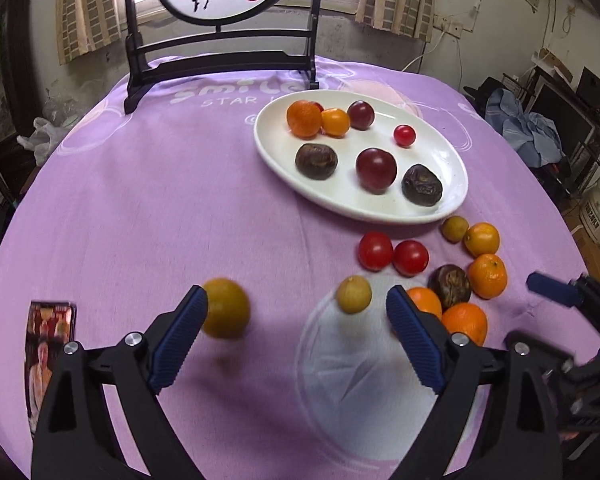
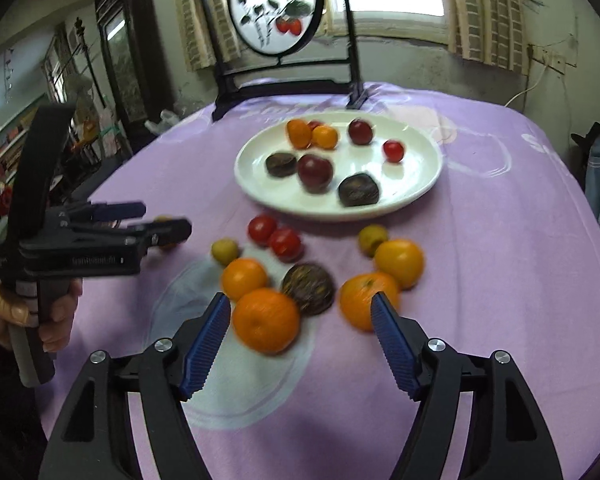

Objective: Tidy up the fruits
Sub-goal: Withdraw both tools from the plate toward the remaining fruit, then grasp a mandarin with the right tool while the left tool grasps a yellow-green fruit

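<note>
Between the wide-open right claw (image 2: 301, 306) sat an orange (image 2: 266, 319) on the tabletop (image 2: 480, 240); the left claw (image 1: 296, 298), equally spread, held nothing, a blurred yellow fruit (image 1: 225, 307) touching its left finger.

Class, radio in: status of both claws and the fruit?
Left claw open, empty. Right claw open over nearest orange. White plate part filled; loose fruit on purple cloth. Nothing blocking.

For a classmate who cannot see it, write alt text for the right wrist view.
The open right gripper hovers over loose oranges, tomatoes and dark fruit on a purple tablecloth, nearest one orange. Behind sits a white oval plate holding more fruit; the left gripper enters from the left.
</note>
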Motion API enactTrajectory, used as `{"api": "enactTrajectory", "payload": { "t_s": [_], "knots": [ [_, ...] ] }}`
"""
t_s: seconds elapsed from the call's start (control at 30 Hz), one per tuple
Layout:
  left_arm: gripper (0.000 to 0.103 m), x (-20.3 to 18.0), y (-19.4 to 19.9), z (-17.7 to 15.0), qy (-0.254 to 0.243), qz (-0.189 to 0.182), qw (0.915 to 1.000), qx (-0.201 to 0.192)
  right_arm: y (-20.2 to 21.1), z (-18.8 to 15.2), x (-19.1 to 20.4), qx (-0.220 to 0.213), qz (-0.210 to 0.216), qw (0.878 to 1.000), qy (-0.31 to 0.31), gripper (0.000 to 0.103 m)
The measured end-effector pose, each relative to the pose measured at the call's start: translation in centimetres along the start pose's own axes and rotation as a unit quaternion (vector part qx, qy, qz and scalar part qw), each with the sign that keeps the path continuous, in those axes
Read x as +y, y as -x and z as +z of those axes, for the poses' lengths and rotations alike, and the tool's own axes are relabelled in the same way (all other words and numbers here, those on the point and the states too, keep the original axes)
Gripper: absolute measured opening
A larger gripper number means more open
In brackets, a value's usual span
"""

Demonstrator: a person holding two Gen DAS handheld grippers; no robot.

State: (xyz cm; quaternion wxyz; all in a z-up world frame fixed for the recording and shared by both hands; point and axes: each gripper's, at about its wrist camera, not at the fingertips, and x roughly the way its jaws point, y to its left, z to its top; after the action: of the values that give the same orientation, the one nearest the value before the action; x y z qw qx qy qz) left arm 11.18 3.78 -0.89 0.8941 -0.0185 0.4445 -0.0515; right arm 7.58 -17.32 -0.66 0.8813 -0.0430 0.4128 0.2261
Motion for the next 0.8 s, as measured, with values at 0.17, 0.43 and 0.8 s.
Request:
{"api": "enactTrajectory", "payload": {
  "t_s": [0.17, 0.43, 0.8],
  "knots": [
    [0.088, 0.5, 0.6, -1.4, -0.010, 0.001, 0.9999, 0.003, -2.4, -0.7, 2.2, 0.033, -0.025, 0.999, 0.025, 0.073],
    [0.089, 1.8, 0.7, -2.4, -0.014, 0.009, 0.9998, 0.006, -4.6, -0.9, 3.0, 0.051, -0.048, 0.997, 0.017, 0.046],
    [0.089, 3.1, -1.7, -2.4, 0.001, 0.016, 0.9995, 0.028, -2.1, -1.7, 1.3, 0.027, -0.010, 1.000, -0.012, 0.045]
  ]
}}
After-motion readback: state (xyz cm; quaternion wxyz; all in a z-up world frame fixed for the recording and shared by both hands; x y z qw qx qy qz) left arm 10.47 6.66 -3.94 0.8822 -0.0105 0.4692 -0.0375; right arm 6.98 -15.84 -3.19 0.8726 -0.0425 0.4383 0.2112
